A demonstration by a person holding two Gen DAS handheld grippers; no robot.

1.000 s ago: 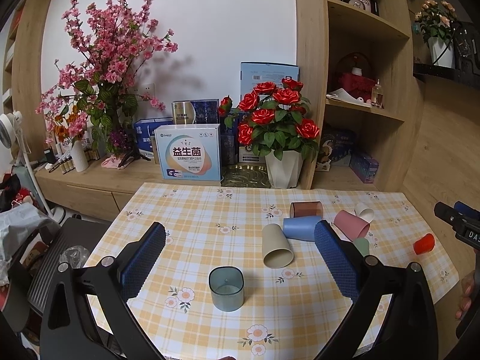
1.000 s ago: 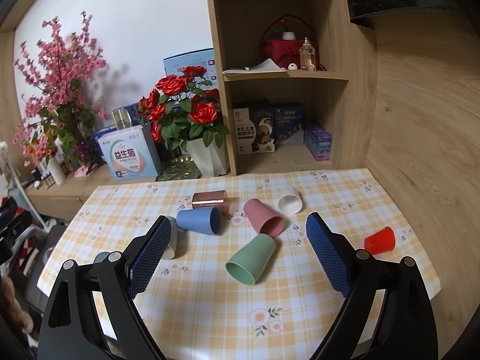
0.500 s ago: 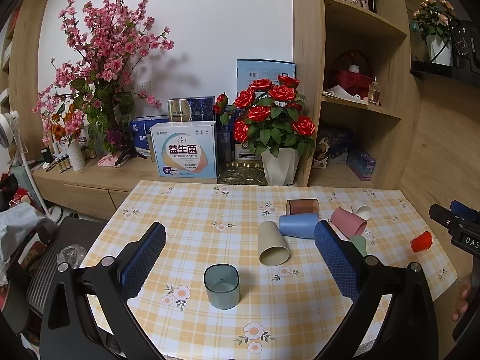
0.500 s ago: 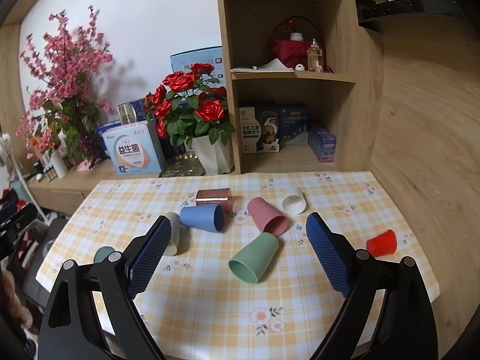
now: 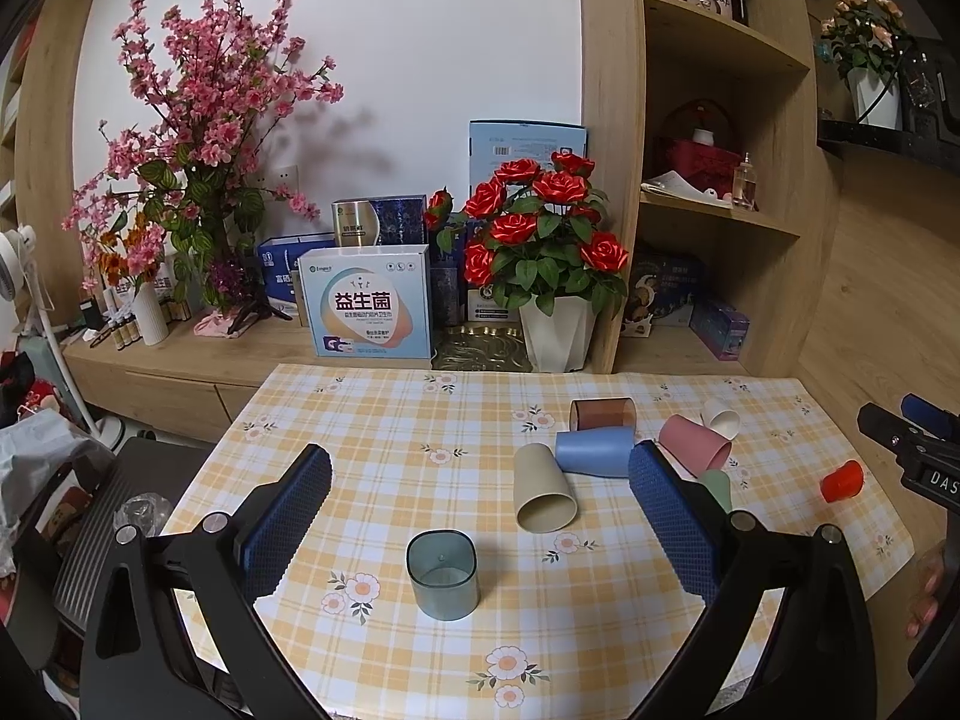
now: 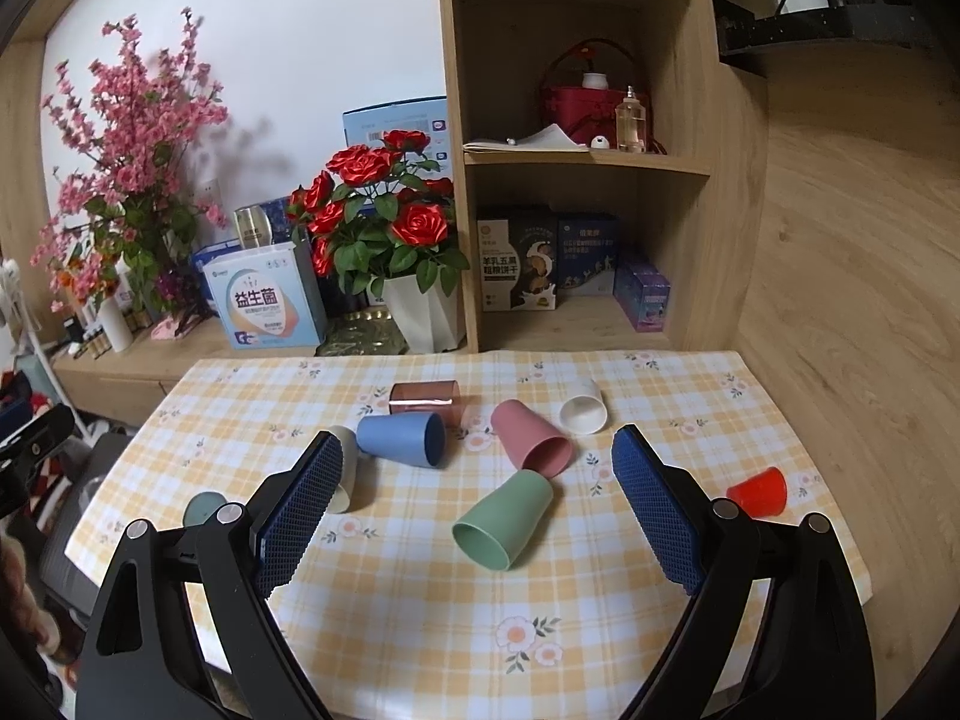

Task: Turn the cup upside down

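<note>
Several cups lie on their sides on a yellow checked tablecloth [image 5: 390, 420]: beige [image 5: 543, 498], blue [image 5: 594, 450], brown [image 5: 602, 414], pink [image 5: 693, 444], green [image 6: 504, 519], white [image 6: 582, 414] and a small red one [image 6: 757, 491]. A translucent teal cup [image 5: 443, 575] stands upright, mouth up. My left gripper [image 5: 480, 516] is open and empty, above and behind the teal cup. My right gripper [image 6: 474, 504] is open and empty, with the green cup between its fingers but farther off.
A white pot of red roses [image 5: 558, 330], boxes [image 5: 366, 309] and a pink blossom vase [image 5: 150, 312] stand on the wooden ledge behind the table. A wooden shelf unit [image 6: 576, 180] rises at the back right. The table's right edge is near the red cup.
Both grippers have drawn back and risen slightly from the table, so the cups look smaller and farther. Nothing was touched and both grippers stayed open.
</note>
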